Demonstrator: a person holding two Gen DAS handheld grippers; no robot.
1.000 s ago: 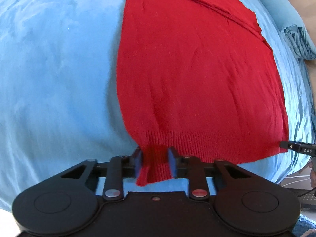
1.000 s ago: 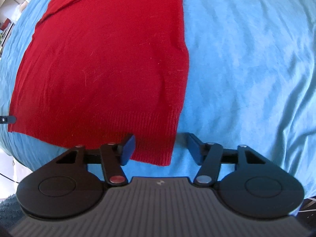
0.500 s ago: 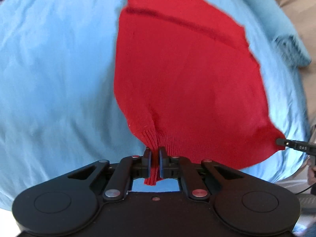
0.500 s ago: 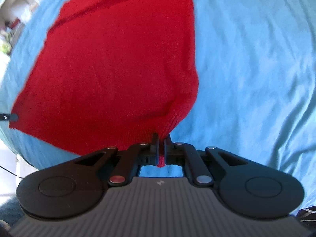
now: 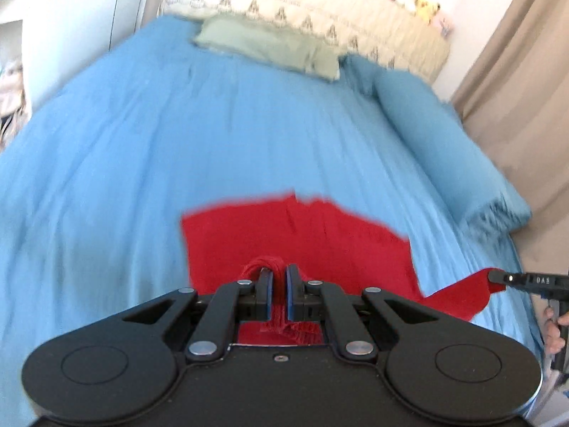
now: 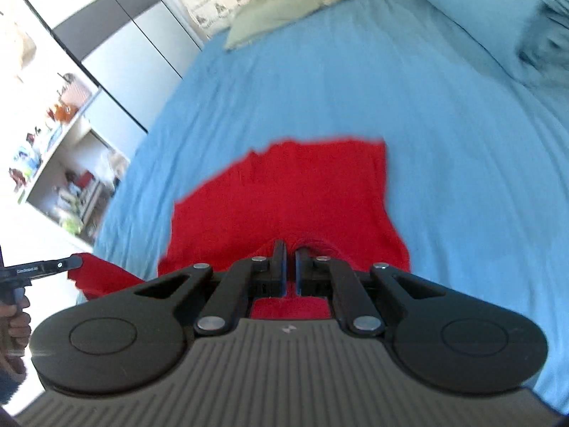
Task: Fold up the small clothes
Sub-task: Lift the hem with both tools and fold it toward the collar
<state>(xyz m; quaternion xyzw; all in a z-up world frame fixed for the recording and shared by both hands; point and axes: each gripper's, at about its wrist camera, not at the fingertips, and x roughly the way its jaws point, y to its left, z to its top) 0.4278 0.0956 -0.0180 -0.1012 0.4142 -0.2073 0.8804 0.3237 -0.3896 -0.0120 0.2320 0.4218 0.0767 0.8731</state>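
A bed with a blue sheet point(image 5: 170, 149) is filling most of both views, running from the lower edges up to a pale patterned headboard point(image 5: 355, 25) at the top. A rolled blue duvet point(image 5: 437, 142) is lying along the right side of the left wrist view, and a grey-green pillow point(image 5: 270, 46) is sitting near the top centre. A white shelf unit point(image 6: 64, 163) is showing at the left edge of the right wrist view.

The red knit garment point(image 5: 295, 238) is lying in the lower centre of both views, its far part resting on the sheet and its near edge lifting toward the cameras.

The left gripper point(image 5: 279, 277) is pinching a bunched fold of the garment's ribbed hem, its jaws nearly closed with only the cloth's thickness between them. The right gripper point(image 6: 291, 252) is doing likewise, jaws almost together on the hem. In the left wrist view the right gripper's tip is appearing at the far right, holding a stretched red corner.
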